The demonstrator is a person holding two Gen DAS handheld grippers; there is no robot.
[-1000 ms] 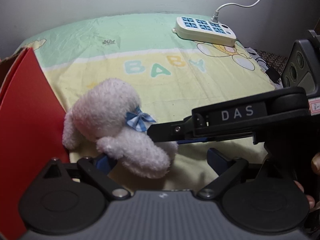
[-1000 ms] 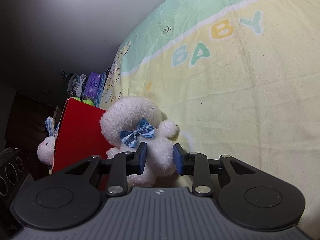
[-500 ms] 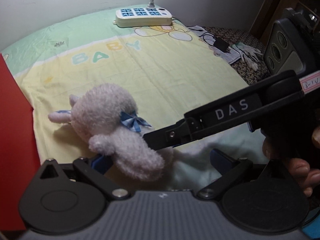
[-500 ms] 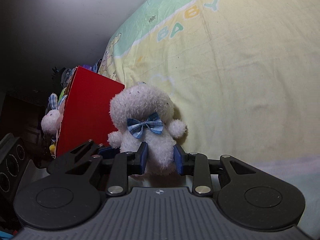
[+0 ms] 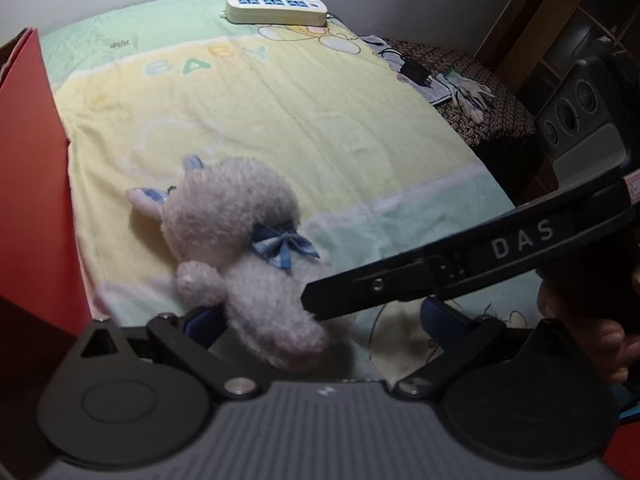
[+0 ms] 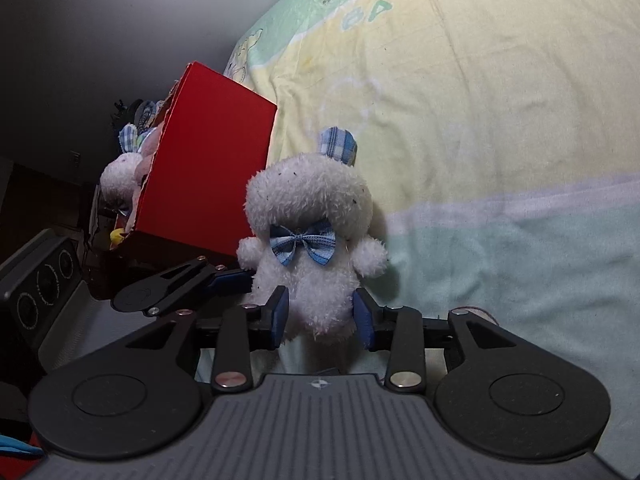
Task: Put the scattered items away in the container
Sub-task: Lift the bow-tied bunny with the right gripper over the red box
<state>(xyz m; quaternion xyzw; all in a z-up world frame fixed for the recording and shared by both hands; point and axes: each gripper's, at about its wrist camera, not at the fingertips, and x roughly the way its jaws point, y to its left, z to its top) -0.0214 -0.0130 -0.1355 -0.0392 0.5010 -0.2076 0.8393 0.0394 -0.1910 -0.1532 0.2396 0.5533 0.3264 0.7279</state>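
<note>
At frame centre, the right tool (image 6: 320,316) clamps a white plush bunny (image 6: 314,248) by its lower body. A red box (image 6: 208,160) holding another bunny (image 6: 120,172) stands at left; the left tool (image 6: 224,280) reaches in beside.

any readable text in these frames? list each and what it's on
"BABY": printed on the blanket, readable in both wrist views.
"DAS": on the arm of the right gripper, seen from the left wrist view.
Small dark logo on the blanket's green band: too small to read.
White tag on the right gripper's body: cut off, unreadable.
</note>
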